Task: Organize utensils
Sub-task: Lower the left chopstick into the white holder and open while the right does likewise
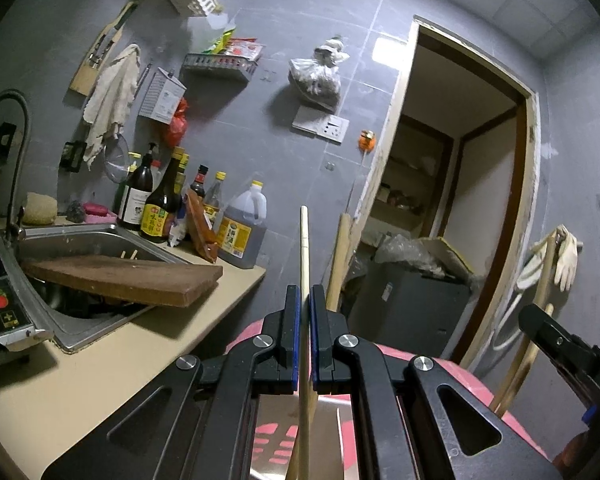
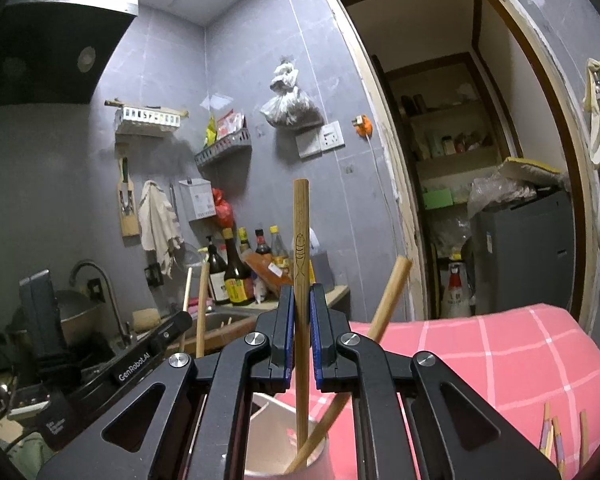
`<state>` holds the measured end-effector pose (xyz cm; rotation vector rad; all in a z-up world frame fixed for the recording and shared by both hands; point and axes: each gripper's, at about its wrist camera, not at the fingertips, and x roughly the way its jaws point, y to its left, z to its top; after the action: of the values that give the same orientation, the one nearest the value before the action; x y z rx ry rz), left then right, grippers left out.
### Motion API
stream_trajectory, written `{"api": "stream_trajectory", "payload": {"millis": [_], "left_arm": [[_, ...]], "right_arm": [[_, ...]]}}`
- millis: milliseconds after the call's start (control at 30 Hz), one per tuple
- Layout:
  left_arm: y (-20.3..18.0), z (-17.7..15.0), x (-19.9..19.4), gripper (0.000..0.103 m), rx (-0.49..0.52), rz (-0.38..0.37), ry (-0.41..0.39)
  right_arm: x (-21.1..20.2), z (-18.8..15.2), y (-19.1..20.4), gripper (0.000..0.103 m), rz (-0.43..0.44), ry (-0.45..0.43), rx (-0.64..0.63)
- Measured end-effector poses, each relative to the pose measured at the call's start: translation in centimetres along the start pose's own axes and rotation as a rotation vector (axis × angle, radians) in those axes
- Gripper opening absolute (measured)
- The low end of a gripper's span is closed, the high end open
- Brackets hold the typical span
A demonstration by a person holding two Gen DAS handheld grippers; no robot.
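My left gripper [image 1: 305, 300] is shut on a thin pale wooden utensil handle [image 1: 304, 248] that stands upright above a shiny metal container [image 1: 328, 432] on the pink checked cloth [image 1: 460, 368]. My right gripper [image 2: 301, 300] is shut on a flat bamboo handle with a carved fish [image 2: 301, 232]; its lower end is inside a metal cup [image 2: 260, 440]. A second round wooden handle [image 2: 388, 292] leans in the same cup. The right gripper [image 1: 560, 344] shows at the right edge of the left wrist view; the left gripper [image 2: 148, 360] shows at the left of the right wrist view.
Several chopsticks [image 2: 556, 436] lie on the pink cloth [image 2: 500, 360] at the lower right. A steel sink [image 1: 100, 240] with a wooden cutting board [image 1: 128, 276] over it, sauce bottles [image 1: 160, 200] and an oil jug [image 1: 244, 228] are on the left counter. An open doorway [image 1: 460, 200] is on the right.
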<state>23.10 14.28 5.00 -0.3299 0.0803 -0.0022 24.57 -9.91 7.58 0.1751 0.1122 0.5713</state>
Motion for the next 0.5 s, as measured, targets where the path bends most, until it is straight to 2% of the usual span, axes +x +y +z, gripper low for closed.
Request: {"api": "stream_trajectory", "payload": {"millis": [233, 500], "left_arm": [[-0.4, -1.0, -0.3, 0.003, 0.048, -0.024, 0.032], [-0.4, -1.9, -0.5, 0.003, 0.058, -0.049, 0.094]], "right_arm": [[-0.1, -1.0, 0.1, 0.006, -0.011, 0.048, -0.003], [-0.2, -1.5, 0.1, 0.007, -0.024, 0.085, -0.009]]}}
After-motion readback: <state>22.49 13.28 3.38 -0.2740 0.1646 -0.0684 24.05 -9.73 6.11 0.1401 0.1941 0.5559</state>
